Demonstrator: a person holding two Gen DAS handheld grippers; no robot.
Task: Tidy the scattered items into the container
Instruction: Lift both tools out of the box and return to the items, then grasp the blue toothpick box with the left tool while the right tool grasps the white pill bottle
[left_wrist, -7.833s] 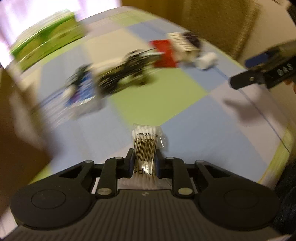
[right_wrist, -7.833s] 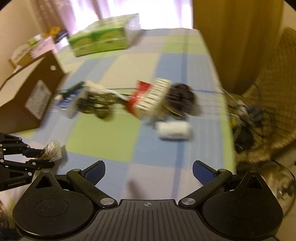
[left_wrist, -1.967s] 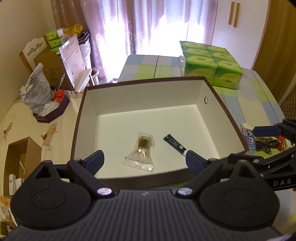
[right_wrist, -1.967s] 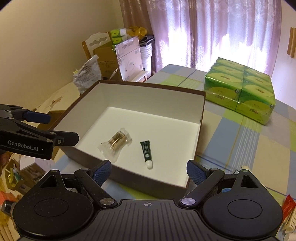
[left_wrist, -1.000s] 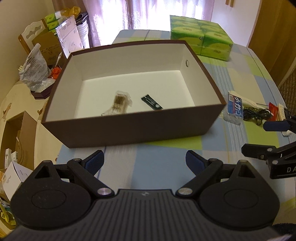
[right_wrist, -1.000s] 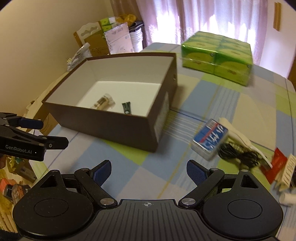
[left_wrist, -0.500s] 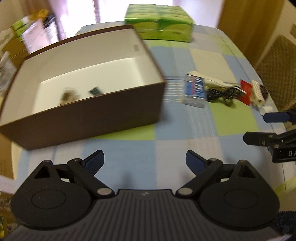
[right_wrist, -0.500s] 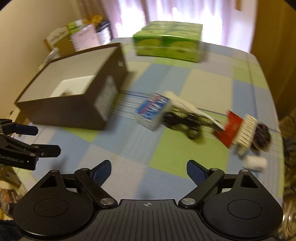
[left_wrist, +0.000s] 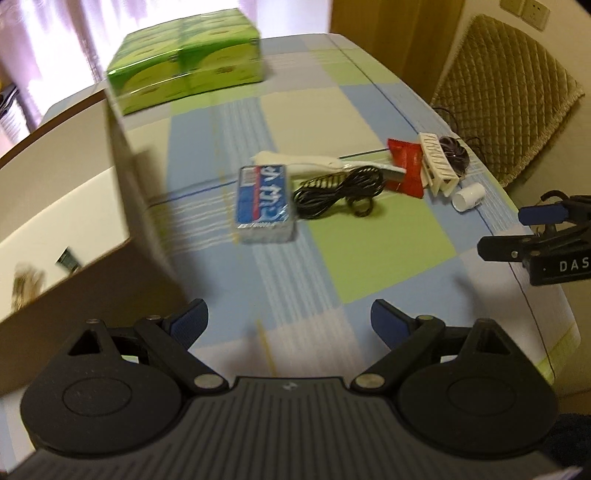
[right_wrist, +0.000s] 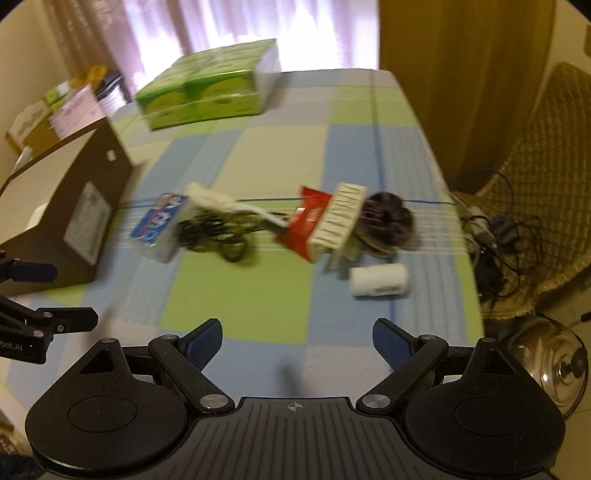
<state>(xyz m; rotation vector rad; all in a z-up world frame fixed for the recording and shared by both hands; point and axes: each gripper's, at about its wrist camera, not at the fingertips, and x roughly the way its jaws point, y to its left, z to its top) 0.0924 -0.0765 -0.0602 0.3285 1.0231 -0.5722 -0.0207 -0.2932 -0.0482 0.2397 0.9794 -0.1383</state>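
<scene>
The brown box (left_wrist: 122, 192) (right_wrist: 92, 173) stands at the left; inside it lie a cotton swab packet (left_wrist: 24, 280) and a small dark tube (left_wrist: 68, 258). On the checked cloth sits a row of loose items: a blue tissue pack (left_wrist: 264, 199) (right_wrist: 159, 221), a black coiled cable (left_wrist: 336, 192) (right_wrist: 218, 229), a white tube (left_wrist: 295, 162), a red packet (left_wrist: 406, 170) (right_wrist: 308, 218), a white comb-like piece (left_wrist: 437, 166) (right_wrist: 338, 218), a dark round object (right_wrist: 386, 218) and a small white bottle (left_wrist: 469, 195) (right_wrist: 378, 280). My left gripper (left_wrist: 290, 321) and right gripper (right_wrist: 297, 339) are both open and empty, short of the items.
A green multipack of tissue boxes (left_wrist: 184, 70) (right_wrist: 207, 85) stands at the far end of the table. A wicker chair (left_wrist: 506, 99) with tangled cables (right_wrist: 495, 229) is at the right, past the table edge. A metal pot lid (right_wrist: 554, 369) lies on the floor.
Both grippers have swung right, away from the box and toward the scattered items. The swab packet that my left gripper held earlier now lies in the box. Both stayed open.
</scene>
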